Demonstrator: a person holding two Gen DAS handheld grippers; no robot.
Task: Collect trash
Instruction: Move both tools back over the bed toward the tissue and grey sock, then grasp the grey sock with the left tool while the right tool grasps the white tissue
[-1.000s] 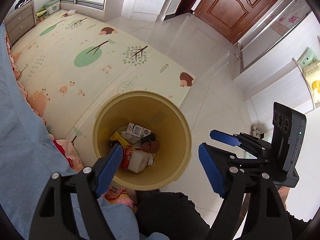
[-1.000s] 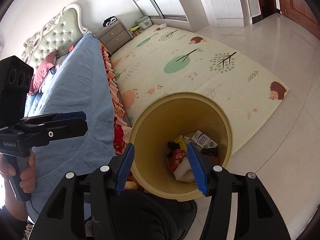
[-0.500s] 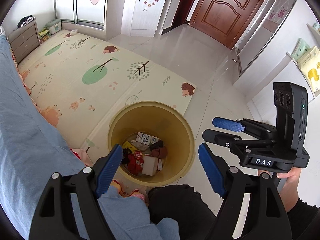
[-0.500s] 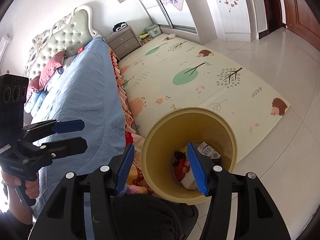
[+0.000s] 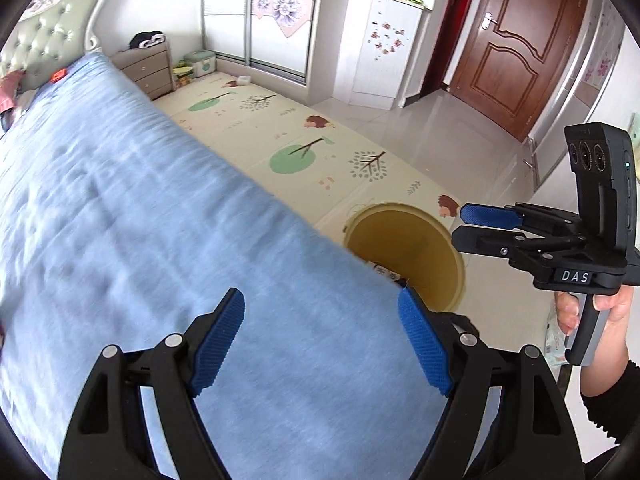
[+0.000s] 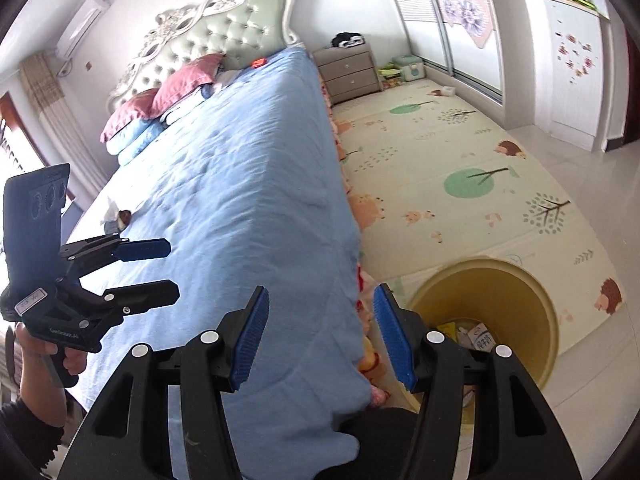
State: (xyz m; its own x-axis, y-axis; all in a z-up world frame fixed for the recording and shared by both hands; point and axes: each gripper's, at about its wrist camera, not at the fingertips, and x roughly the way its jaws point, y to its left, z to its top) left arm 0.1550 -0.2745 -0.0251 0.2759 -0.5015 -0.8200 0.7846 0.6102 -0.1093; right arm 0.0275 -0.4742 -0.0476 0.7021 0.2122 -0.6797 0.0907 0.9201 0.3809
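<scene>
The yellow trash bin (image 5: 404, 236) stands on the floor beside the bed, with a milk carton and wrappers (image 6: 476, 334) in its bottom. My left gripper (image 5: 320, 300) hangs open over the blue bedsheet (image 5: 160, 220), nothing between its fingers. My right gripper (image 6: 320, 292) is open too and empty, above the bed's edge next to the bin (image 6: 500, 292). Each shows in the other's view: the right gripper (image 5: 460, 225) over the bin, the left gripper (image 6: 172, 270) over the sheet. A crumpled white scrap with a brown bit (image 6: 116, 216) lies on the bed beyond the left gripper.
Pillows (image 6: 160, 96) and a padded headboard (image 6: 224, 28) are at the bed's far end, with a small red object (image 6: 258, 63) near them. A patterned play mat (image 6: 460, 176) covers the floor. A nightstand (image 6: 348, 70), a white cabinet (image 5: 380, 48) and a brown door (image 5: 516, 40) stand further off.
Both grippers have risen and swung away from above the bin towards the bed. The bin has slid to the lower right of both views. Jaw openings look the same.
</scene>
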